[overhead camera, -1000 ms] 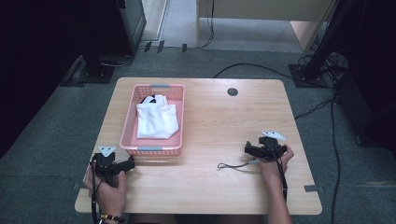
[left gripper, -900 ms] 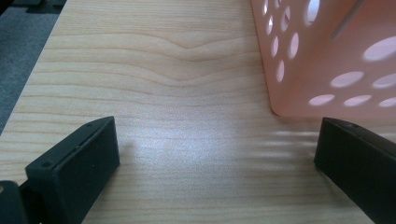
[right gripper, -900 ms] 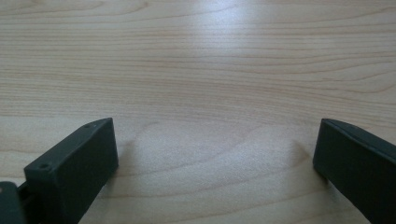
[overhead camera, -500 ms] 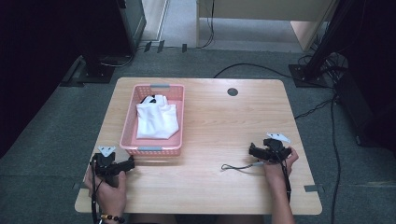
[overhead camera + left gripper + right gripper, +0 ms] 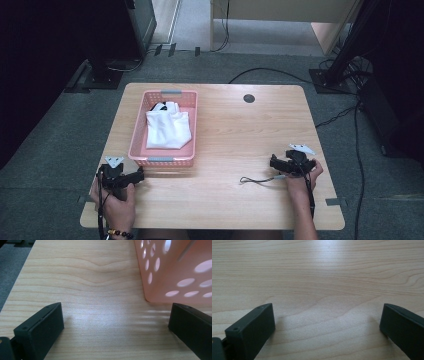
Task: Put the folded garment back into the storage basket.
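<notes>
A pink perforated basket [image 5: 187,129] stands on the left half of the wooden table [image 5: 240,135], holding a folded white cloth [image 5: 167,131] with a dark patch at its far end. My left gripper [image 5: 139,175] rests by the basket's near left corner, held in a hand. In the left gripper view my left gripper [image 5: 116,315] is open over bare wood, with the basket's corner [image 5: 175,272] just ahead on the right. My right gripper [image 5: 273,161] lies near the table's right front, pointing left. My right gripper [image 5: 327,315] also stands open with nothing between its jaws.
A thin black cable [image 5: 255,180] curls on the table left of the right gripper. A round dark grommet [image 5: 249,98] sits near the far edge. Dark equipment stands [image 5: 107,70] and cables [image 5: 270,72] lie on the grey floor beyond the table.
The right gripper has slid a little toward the near right edge of the table, dragging its cable. The left gripper and basket stayed put.
</notes>
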The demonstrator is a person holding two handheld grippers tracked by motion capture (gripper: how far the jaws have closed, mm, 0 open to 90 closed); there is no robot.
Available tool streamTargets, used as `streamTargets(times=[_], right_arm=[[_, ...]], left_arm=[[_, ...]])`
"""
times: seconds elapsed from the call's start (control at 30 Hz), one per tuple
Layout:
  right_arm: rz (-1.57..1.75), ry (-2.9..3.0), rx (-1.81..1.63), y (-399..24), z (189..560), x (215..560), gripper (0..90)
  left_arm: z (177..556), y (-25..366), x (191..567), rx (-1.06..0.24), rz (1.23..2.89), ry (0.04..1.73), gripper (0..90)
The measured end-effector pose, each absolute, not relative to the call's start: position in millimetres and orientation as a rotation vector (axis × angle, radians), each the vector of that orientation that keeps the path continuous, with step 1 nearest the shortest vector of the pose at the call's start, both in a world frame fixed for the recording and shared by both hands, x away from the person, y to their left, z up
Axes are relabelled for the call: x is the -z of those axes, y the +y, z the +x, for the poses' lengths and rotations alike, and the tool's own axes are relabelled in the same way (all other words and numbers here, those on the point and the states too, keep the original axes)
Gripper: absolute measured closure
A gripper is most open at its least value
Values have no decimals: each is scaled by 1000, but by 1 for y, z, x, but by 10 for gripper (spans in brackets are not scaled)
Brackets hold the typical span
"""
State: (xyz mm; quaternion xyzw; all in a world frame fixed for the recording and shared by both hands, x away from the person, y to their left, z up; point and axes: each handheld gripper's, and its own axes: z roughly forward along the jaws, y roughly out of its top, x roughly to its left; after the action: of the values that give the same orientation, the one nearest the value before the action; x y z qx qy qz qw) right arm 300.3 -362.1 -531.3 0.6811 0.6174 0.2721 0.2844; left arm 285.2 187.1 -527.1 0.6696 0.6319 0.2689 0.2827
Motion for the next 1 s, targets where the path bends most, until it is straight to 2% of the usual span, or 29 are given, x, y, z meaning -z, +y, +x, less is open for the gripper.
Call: streamTargets(times=[1.0], right_arm=[[1849, 1617, -712, -383, 286, 531, 0]], left_arm=[[285, 187, 527, -720, 1793, 1692, 0]])
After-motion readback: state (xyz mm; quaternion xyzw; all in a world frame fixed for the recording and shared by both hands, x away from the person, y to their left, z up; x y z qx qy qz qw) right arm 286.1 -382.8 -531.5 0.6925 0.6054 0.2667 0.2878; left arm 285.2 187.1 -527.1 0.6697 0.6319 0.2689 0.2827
